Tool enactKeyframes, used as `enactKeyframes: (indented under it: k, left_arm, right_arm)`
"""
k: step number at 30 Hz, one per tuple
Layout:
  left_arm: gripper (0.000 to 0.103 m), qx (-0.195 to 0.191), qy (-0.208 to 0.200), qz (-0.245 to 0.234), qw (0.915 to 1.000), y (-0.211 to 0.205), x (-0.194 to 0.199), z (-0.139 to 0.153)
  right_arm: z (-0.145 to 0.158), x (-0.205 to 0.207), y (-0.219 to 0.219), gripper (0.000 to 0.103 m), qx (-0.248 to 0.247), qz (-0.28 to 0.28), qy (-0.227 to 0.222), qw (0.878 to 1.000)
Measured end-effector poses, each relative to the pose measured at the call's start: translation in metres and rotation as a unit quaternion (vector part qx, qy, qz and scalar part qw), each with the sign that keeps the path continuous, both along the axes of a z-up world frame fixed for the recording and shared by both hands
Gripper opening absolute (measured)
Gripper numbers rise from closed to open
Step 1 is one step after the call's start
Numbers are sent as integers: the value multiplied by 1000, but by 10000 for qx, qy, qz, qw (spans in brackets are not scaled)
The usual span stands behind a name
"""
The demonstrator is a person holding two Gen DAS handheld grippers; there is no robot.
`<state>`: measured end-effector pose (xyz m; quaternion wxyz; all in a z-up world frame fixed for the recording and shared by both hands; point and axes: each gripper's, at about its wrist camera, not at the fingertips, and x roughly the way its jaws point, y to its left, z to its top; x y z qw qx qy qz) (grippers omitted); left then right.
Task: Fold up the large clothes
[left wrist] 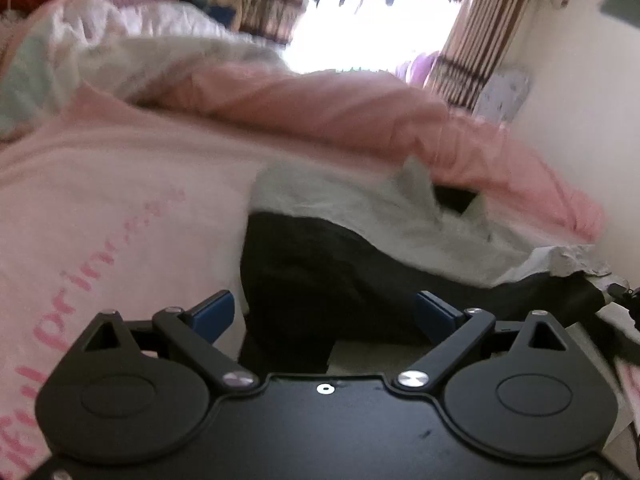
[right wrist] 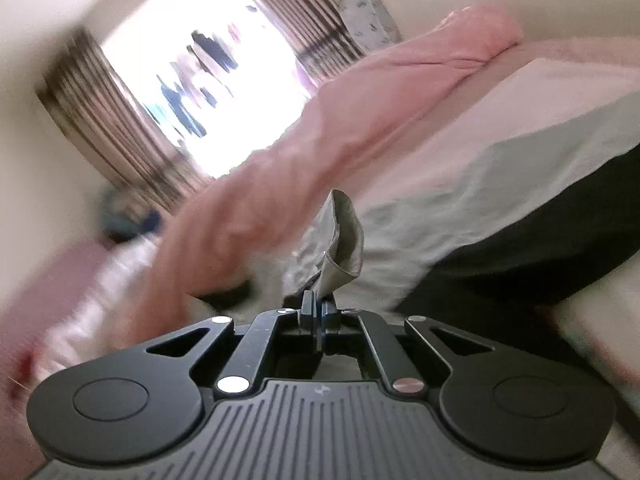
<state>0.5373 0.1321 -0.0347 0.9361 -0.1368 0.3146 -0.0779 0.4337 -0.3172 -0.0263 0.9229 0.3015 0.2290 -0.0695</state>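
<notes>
While my right gripper (right wrist: 320, 316) pinches only a small corner flap of the grey-and-black garment (right wrist: 460, 216), my worry is that thin bite: a hard pull against the cloth's weight could slide it out. The garment lies spread on the pink bed sheet (left wrist: 100, 208), its grey edge beside the bunched pink quilt (left wrist: 340, 108), which could snag a fold swung that way. My left gripper (left wrist: 324, 312) hangs wide open over the black part, holding nothing. Bare sheet to my left looks free.
</notes>
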Motion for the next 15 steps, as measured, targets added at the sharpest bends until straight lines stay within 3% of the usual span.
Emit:
enactKeyframes:
  k: [3,6,8,11,15]
  left_arm:
    - [96,220,437,100,9988,-5,14,-22]
    - [96,568,679,246,9958,-4,22,-34]
    - [96,491,752,245,9957,3,22,-34]
    - [96,218,531,197,9982,12,15,-10]
    - [96,130,-107,28,9999,3,20,24]
  right_arm:
    - [-33,6,-11,2,-22,-78,587,9982]
    - [-48,-3,-17,6,92,-101,503,9986]
    - [-42,-8,-20,27,40,-194,509,9985]
    - [-10,-15,-16,31,-315,-312,172,9989]
    - [15,-6,16,31,-768,299,-295,9962]
